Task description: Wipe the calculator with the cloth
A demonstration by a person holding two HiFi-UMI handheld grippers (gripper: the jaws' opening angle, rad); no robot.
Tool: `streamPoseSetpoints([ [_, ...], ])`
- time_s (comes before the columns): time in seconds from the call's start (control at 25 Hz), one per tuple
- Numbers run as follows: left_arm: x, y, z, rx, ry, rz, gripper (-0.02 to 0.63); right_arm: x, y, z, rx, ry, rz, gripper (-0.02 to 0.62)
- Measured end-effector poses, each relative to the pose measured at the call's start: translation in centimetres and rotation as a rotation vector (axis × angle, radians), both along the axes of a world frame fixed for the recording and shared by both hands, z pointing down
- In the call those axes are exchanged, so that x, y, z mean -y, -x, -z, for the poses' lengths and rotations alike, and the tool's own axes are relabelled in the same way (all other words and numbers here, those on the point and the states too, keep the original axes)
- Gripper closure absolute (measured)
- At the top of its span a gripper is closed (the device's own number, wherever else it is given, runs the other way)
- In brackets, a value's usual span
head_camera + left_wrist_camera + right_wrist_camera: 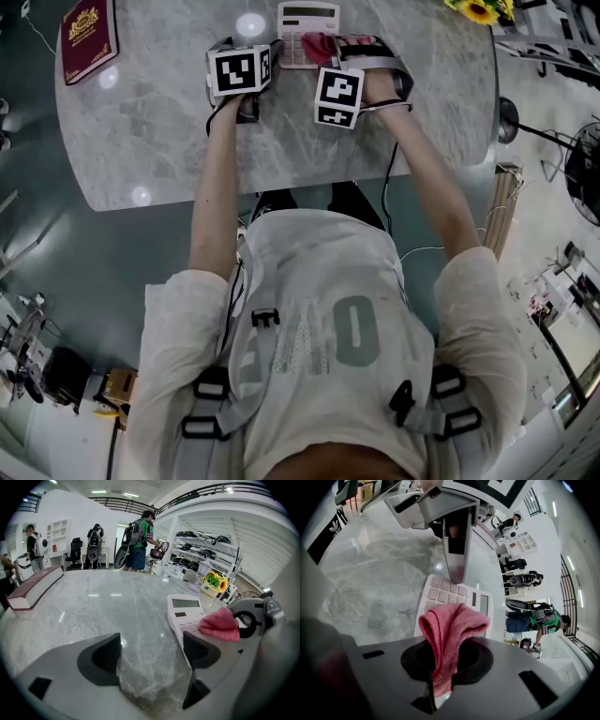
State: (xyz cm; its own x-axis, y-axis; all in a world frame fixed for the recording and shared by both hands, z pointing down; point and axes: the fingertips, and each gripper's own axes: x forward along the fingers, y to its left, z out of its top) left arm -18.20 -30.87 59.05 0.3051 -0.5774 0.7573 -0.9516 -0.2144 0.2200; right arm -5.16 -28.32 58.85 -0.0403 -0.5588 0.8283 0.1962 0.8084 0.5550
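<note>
- right gripper view: the cloth (pixel 450 625) is seen pinched in the closed jaws of the right gripper (pixel 440 667), and its folded end is bunched over the keys of the calculator (pixel 454 595).
- the fold should be pressed flat and drawn lightly along the keys, so the calculator is not shoved.
- the left gripper (pixel 152 653) is held wide and empty, just beside the calculator's left edge on the table (pixel 169 122).
</note>
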Motion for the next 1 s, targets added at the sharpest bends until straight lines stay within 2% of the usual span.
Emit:
streamPoseSetpoints([
  [0.44, 0.0, 0.0, 0.1, 0.002, -0.004, 0.003, 0.187, -3.4, -0.3, -0.4, 0.023, 0.044, 0.001, 0.543],
  [1.0, -0.2, -0.1, 0.2, 0.003, 0.0, 0.006, 0.187, -4.2, -0.3, -0.4, 0.025, 0.055, 0.01, 0.543],
])
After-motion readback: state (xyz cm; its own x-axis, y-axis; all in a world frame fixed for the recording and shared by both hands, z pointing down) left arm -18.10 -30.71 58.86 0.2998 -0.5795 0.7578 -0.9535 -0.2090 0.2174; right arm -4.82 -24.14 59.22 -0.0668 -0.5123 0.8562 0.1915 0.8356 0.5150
